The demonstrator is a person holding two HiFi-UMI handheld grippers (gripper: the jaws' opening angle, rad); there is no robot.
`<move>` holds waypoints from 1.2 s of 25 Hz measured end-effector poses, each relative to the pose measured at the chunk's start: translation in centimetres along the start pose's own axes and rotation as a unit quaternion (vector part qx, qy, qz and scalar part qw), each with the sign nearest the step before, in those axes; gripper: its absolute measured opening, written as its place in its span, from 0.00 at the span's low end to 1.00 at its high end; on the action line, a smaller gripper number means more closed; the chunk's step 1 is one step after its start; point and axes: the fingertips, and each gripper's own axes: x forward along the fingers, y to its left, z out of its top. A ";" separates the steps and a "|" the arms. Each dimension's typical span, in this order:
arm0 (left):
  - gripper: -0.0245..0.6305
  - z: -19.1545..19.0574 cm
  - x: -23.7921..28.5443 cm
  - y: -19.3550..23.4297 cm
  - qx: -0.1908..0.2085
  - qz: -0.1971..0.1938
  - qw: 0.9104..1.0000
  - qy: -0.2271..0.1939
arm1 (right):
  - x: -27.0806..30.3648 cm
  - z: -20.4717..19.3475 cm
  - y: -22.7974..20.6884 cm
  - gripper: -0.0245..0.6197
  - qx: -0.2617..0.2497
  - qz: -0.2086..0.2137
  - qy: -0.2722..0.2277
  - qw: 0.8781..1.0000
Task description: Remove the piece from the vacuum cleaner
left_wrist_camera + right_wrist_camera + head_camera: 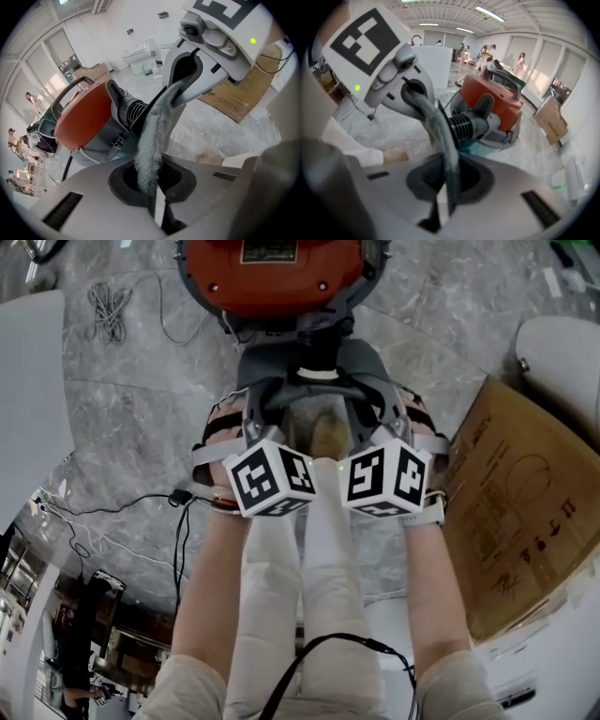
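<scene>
The orange vacuum cleaner (272, 277) stands on the marble floor straight ahead, its black ribbed hose socket (133, 112) facing me. A grey fuzzy strip (152, 140) stretches between my two grippers just in front of that socket. My left gripper (152, 185) is shut on one end of the strip. My right gripper (447, 180) is shut on the other end (440, 136). In the head view the left gripper (277, 390) and right gripper (366, 390) converge side by side below the vacuum, and their bodies hide the strip.
A flattened cardboard box (516, 512) lies on the floor at the right, with a white appliance (562, 352) beyond it. A coiled cable (108, 310) lies at the upper left. The person's white-trousered legs (309, 559) are under the grippers. People stand far off (487, 54).
</scene>
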 end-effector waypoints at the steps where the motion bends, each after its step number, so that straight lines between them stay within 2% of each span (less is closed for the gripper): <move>1: 0.09 0.0 -0.2 0.0 -0.001 0.001 1.000 -0.003 | -0.1 0.1 0.0 0.09 -0.003 -0.003 0.001 1.000; 17: 0.09 -0.6 -0.1 -1.1 -0.031 -0.025 0.999 0.007 | -0.3 -0.2 0.5 0.08 0.028 0.006 -0.005 1.000; 26: 0.09 -1.2 1.0 -2.0 -0.033 -0.040 0.998 0.021 | 0.6 -1.2 1.0 0.08 0.036 0.012 0.007 0.999; 30: 0.09 -1.9 0.9 -2.7 -0.008 -0.028 0.999 0.019 | 0.6 -1.8 2.4 0.08 0.029 0.010 0.003 1.000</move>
